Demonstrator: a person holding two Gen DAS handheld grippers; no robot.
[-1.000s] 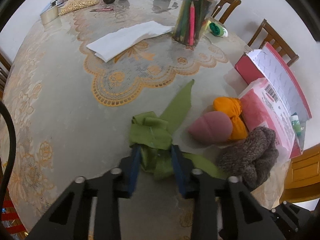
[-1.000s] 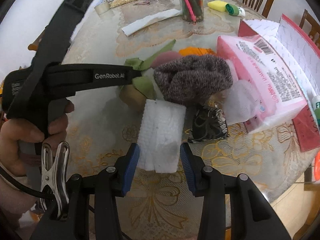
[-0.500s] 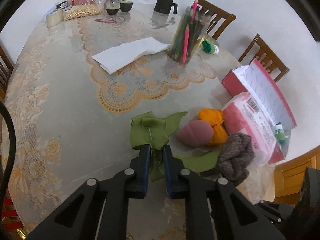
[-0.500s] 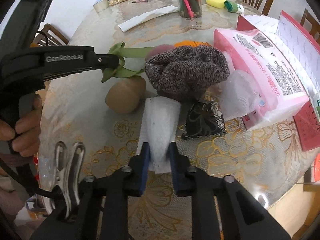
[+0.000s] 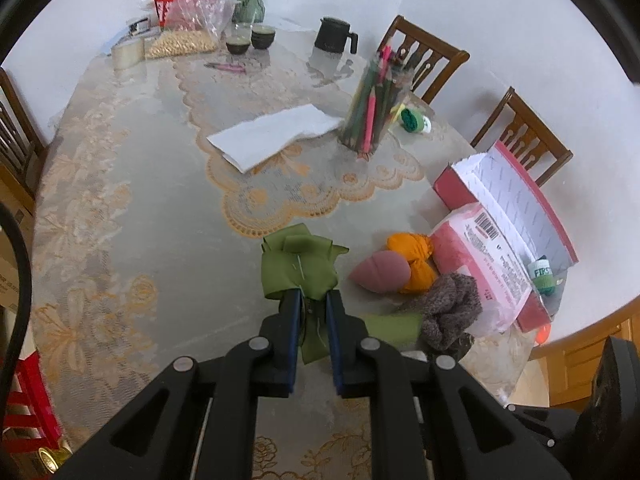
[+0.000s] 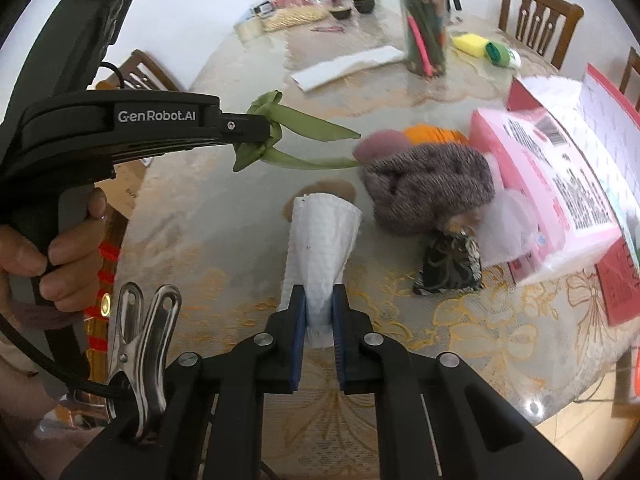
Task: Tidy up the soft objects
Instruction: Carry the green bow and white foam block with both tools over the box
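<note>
Tongs in both hands had just been closing: the left tongs [image 5: 311,312] pinched a green ribbon cloth [image 5: 298,266], the right tongs [image 6: 319,312] squeezed a white folded pad [image 6: 322,240], both raised off the desk [image 5: 132,216]. A grey knit bundle [image 6: 430,192], pink sponge [image 5: 380,276] and orange cloth [image 5: 412,256] lay at about three o'clock of the ribbon. Each load probably needed a firm, steady pinch and enough height for trailing ends to clear the pile. Both tongs pointed steeply downward; a hand [image 6: 52,252] gripped the left handle.

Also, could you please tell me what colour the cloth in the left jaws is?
Olive green cloth, clearest in the left wrist view.
</note>
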